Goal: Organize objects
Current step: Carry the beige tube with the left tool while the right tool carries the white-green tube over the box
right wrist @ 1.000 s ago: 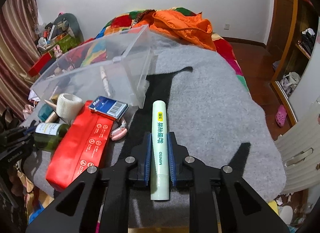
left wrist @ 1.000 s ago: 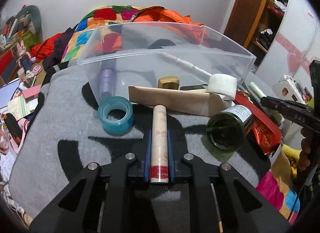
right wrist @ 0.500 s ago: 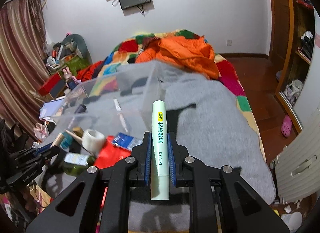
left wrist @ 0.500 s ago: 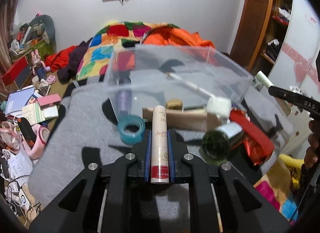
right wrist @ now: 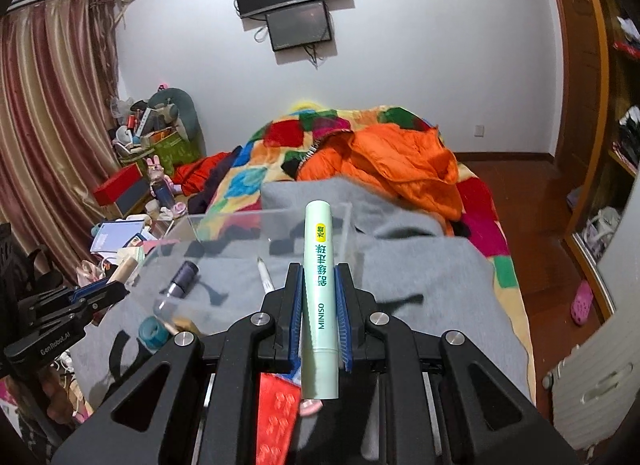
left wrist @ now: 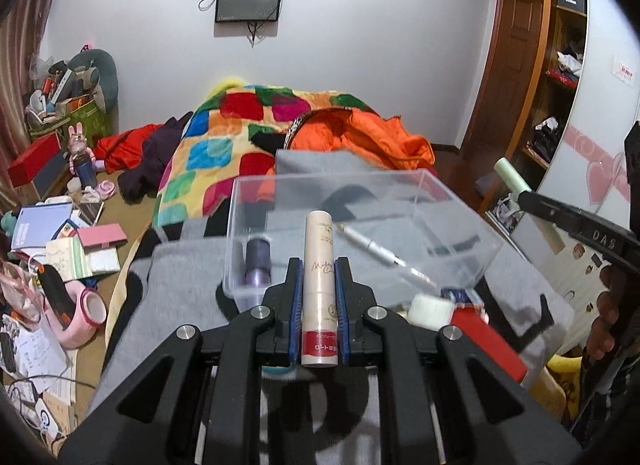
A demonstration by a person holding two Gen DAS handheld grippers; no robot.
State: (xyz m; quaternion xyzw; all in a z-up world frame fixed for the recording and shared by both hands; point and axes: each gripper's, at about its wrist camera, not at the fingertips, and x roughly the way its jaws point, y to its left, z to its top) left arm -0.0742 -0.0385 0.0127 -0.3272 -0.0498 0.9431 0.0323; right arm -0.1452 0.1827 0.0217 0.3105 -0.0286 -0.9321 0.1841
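My left gripper [left wrist: 318,265] is shut on a beige tube [left wrist: 319,265] with a red label, held in the air in front of a clear plastic bin [left wrist: 452,205] on the grey blanket. My right gripper [right wrist: 319,271] is shut on a pale green MINISO tube [right wrist: 320,273], held above the same bin [right wrist: 224,221]. The bin holds a purple bottle [left wrist: 258,261] and a white pen [left wrist: 380,251]. The right gripper with its green tube shows at the right of the left wrist view [left wrist: 516,181]. The left gripper shows at the left of the right wrist view [right wrist: 108,291].
A white tape roll [left wrist: 430,311], a red packet [left wrist: 488,341] and a blue box lie on the blanket before the bin. A teal tape ring [right wrist: 152,333] lies left of it. An orange jacket [right wrist: 392,169] and patchwork quilt lie behind. Clutter covers the floor at left.
Both grippers have risen well above the blanket with their tubes still gripped. The bin and loose items now sit lower and smaller in both views.
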